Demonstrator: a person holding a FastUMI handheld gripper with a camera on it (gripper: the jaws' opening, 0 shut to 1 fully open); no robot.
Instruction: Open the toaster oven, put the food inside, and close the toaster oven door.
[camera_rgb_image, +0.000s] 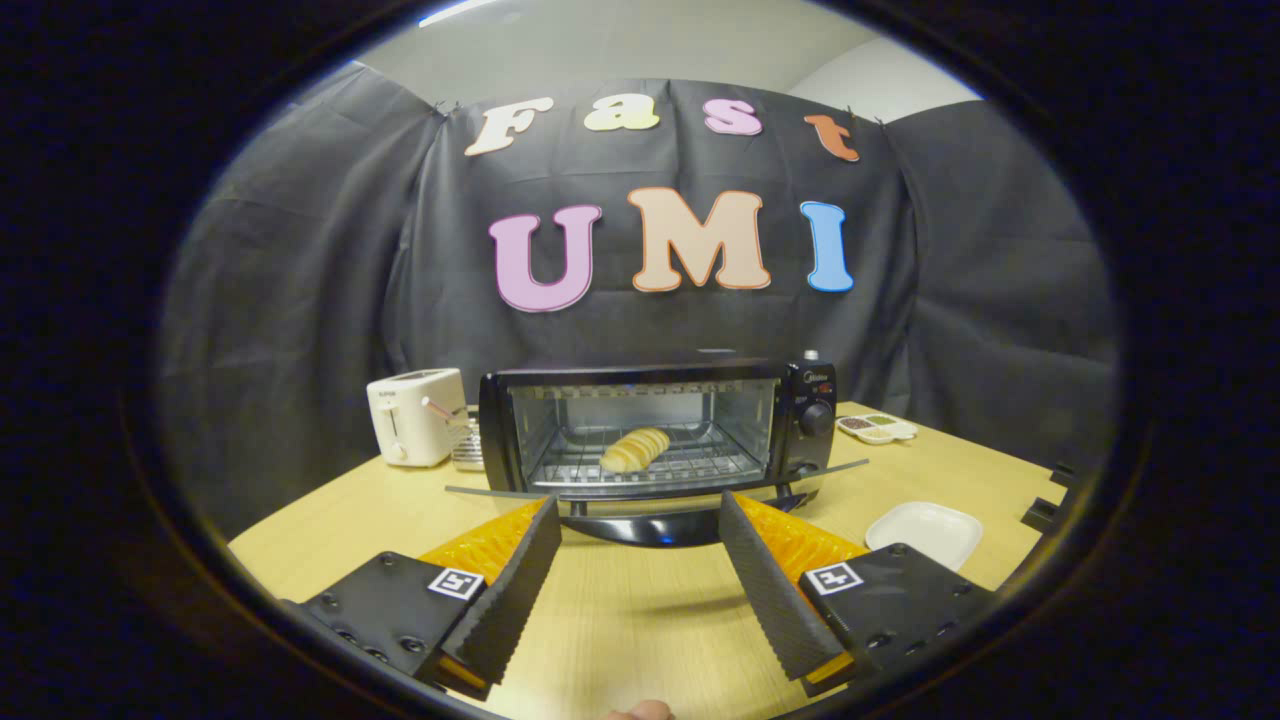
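On the wooden table (620, 620) ahead, toaster oven (660, 425) with door (655, 500) dropped open, bread roll (634, 450) lying on its rack, my gripper (640, 525) spread wide and empty just before the door, white dish (925, 532) off right

The tongs (640, 520) hang level, fingers spread wide, gripping nothing.

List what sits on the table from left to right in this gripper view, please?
White toaster → toaster oven, door down, bread roll on its rack → small sectioned dish → white plate. The open gripper points at the oven.
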